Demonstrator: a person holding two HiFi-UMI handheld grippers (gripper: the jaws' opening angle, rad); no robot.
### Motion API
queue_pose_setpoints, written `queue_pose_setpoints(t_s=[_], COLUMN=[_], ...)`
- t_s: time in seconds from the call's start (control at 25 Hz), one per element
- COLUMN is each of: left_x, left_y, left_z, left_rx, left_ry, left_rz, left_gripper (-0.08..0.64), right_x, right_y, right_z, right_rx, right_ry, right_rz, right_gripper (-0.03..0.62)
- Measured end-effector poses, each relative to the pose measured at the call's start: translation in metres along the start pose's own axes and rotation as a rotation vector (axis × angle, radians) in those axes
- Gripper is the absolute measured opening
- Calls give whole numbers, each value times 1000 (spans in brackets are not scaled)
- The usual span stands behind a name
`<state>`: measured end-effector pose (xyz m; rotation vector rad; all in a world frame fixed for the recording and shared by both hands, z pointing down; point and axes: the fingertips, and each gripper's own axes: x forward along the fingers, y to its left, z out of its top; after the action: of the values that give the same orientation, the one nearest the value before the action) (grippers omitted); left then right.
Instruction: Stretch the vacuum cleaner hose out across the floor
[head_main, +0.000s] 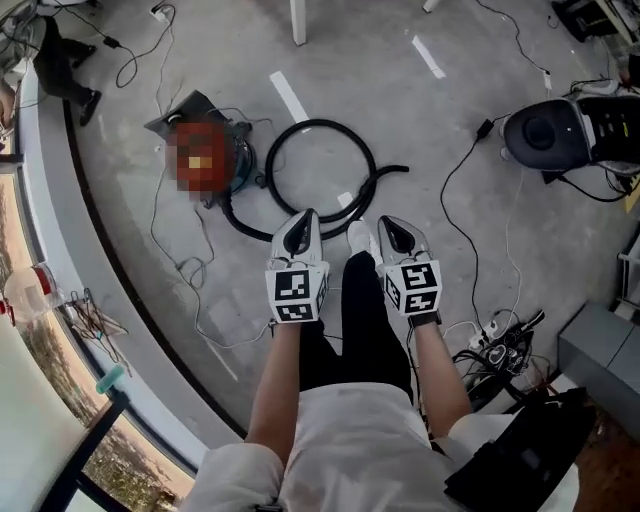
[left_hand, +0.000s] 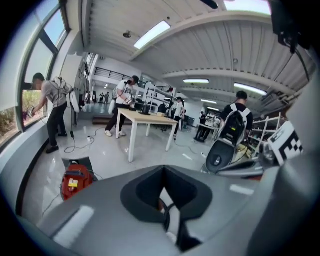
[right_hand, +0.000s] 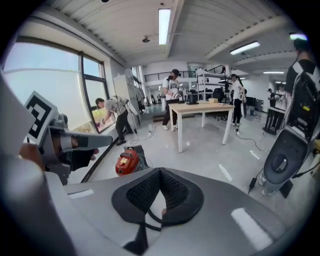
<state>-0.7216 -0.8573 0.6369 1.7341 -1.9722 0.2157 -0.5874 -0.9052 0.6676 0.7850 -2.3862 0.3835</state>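
A red vacuum cleaner (head_main: 205, 155) stands on the grey floor at the upper left of the head view. Its black hose (head_main: 320, 125) lies beside it, coiled in a round loop, with the free end (head_main: 395, 169) trailing right. My left gripper (head_main: 304, 218) and right gripper (head_main: 390, 224) hover side by side above the near edge of the loop, both shut and holding nothing. The left gripper view looks over shut jaws (left_hand: 163, 172) to the red vacuum cleaner (left_hand: 76, 181) at the left. The right gripper view shows shut jaws (right_hand: 160, 174) and the vacuum cleaner (right_hand: 129, 162) ahead.
A black and grey machine (head_main: 545, 135) sits on the floor at the right, with cables (head_main: 455, 215) running from it. A power strip (head_main: 495, 345) and wires lie near my right foot. A white table (left_hand: 145, 120) and several people stand farther off. A curved window ledge (head_main: 60, 200) runs along the left.
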Motion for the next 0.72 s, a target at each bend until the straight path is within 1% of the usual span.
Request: queue_pose_setpoints(t_s=[0.08,0.16,0.24,0.36,0.48,0.52,0.6,0.68,0.72], left_x=[41,82,124,182,230,245,274,300,311], left_y=[-4,-10,-13,-7,1,3,9,15,18], left_z=[-42,-88,-134,-211,-292,-317,-362,-402,-420], left_rx=[-31,-47,-62,-78,-84,-89,-104,-114,-115], left_ry=[81,157,217,297,371,394,431,454,465], left_rz=[-14,-39,-56,-59,-68,-72,-80,-90,-96], left_gripper=[0,0,0,0,0,0,0,0,0], right_x=[46,90,136,206,268,287,325,360,375], right_y=[-22,-44,-69,-100,-125,-133,-149,-163,-169], right_z=[-45,-94,-140,-209,-278,-301,-344,-385,-403], right_rx=[-30,-41,-20,10,0,-13,-53,-116,-164], right_ry=[93,167,210,263,314,331,365,397,415], right_rz=[32,61,83,104,130,144,177,220,244], right_gripper=[-4,-3,-3,-3,5,66,86,159,192])
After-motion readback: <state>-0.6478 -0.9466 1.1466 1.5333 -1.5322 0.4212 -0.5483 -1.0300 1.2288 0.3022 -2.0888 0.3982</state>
